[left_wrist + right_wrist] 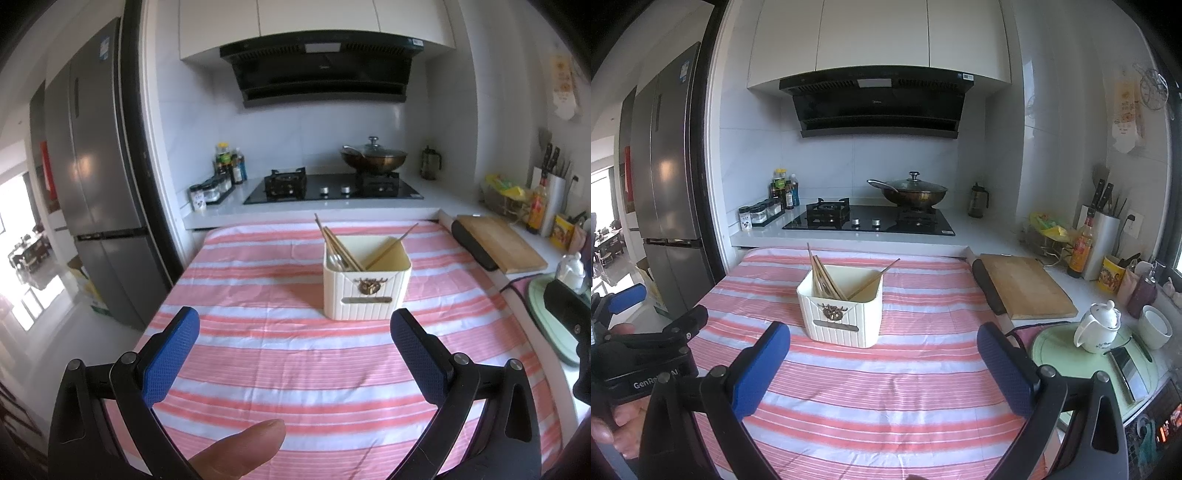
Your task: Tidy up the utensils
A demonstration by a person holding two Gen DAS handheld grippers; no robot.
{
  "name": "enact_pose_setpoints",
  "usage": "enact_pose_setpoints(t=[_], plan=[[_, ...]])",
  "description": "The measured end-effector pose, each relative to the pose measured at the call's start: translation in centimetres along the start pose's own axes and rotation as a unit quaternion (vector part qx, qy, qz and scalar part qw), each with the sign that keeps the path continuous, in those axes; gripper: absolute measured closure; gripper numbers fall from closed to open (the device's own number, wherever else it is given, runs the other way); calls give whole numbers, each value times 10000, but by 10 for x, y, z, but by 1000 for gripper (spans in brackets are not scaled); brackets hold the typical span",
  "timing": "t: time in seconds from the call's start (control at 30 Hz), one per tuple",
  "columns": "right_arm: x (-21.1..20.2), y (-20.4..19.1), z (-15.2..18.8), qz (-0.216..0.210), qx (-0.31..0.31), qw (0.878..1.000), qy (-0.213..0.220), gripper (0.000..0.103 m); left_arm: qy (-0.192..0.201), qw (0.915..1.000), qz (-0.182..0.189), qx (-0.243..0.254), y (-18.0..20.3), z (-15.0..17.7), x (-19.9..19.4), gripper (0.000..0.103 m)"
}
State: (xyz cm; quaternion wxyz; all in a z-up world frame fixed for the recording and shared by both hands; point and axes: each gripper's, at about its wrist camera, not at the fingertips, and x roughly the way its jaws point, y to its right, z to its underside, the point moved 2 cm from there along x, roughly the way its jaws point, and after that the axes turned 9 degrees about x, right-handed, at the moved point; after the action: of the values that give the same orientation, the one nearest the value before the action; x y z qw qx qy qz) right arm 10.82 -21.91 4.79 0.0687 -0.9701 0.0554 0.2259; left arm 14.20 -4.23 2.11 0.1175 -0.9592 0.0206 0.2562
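Chopsticks (pixel 341 245) and apparently spoons already stand in the cream holder (pixel 365 286); the striped tabletop (pixel 295 350) holds nothing loose. Both left tongs (pixel 295 343) and right tongs (pixel 882 354) gape empty.

**Inspector A:** Table covering?

**Inspector B:** Tablecloth (pixel 871 387): pink and white stripes, running edge to edge. Utensil holder (pixel 840 314), toward the far edge: cream, ribbed, with a bronze-coloured emblem and a grey label strip. Chopsticks (pixel 823 277) inside: light brown.

**Inspector A:** Tools?

**Inspector B:** Left gripper (pixel 295 350) and right gripper (pixel 882 363): black frames, blue textured pads.

**Inspector A:** Beyond the right edge?

**Inspector B:** Cutting board (pixel 1027 288): tan wood. Teapot (pixel 1097 326): white, on a pale green tray (pixel 1056 354).
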Motion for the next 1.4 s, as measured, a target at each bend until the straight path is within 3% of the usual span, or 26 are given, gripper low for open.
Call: enact_pose_setpoints(t=[1.4], plan=[[-1, -2, 1, -64, -148, 9999, -59, 0, -11, 10000, 18, 14, -4, -1, -2, 0]])
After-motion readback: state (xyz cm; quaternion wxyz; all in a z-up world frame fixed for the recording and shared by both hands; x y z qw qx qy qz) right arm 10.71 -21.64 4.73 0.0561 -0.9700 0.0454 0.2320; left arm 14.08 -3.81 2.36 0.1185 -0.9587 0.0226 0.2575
